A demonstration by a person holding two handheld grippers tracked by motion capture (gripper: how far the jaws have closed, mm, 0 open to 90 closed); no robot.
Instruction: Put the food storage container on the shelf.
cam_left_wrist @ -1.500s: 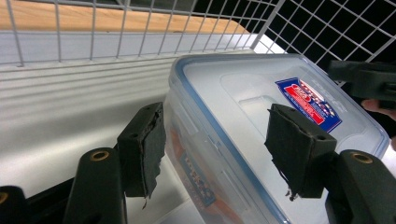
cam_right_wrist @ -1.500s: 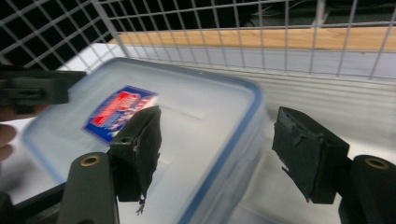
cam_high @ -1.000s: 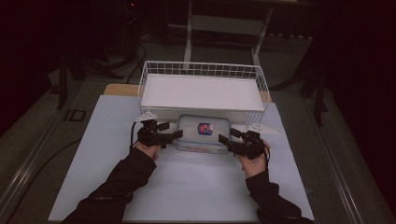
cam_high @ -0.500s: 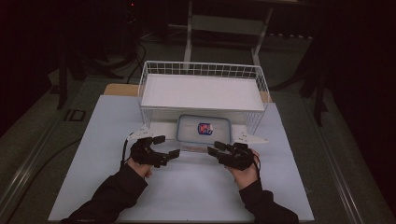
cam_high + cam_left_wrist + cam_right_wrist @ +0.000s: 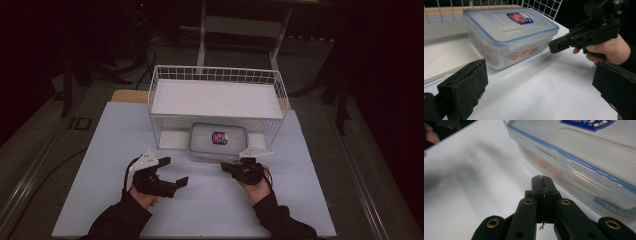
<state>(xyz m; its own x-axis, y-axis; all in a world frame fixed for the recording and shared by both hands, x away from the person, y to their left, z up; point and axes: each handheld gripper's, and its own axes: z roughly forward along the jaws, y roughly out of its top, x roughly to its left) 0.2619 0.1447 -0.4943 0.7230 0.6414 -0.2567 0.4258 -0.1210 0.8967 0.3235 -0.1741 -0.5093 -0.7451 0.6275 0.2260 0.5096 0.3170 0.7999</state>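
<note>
— Black jaws of the right gripper (image 5: 229, 167) have just been closing and are pressed together on nothing; the left gripper (image 5: 174, 173) has just been opening, spread wide, also empty.

— And the container (image 5: 218, 140)?

— Just beyond both, closer to the right gripper, long axis across the table, under the wire basket's (image 5: 165, 82) shelf. Clear plastic, blue-rimmed lid, red-and-blue label.

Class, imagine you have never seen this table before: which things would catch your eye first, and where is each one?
First comes the clear plastic box with a blue-edged lid and a red-and-blue label, half under the front of the white wire basket at the far side of the table. In front of it, the left tongs stand wide open over the white sheet, while the right tongs are shut, their tip close to the box's near side.
</note>
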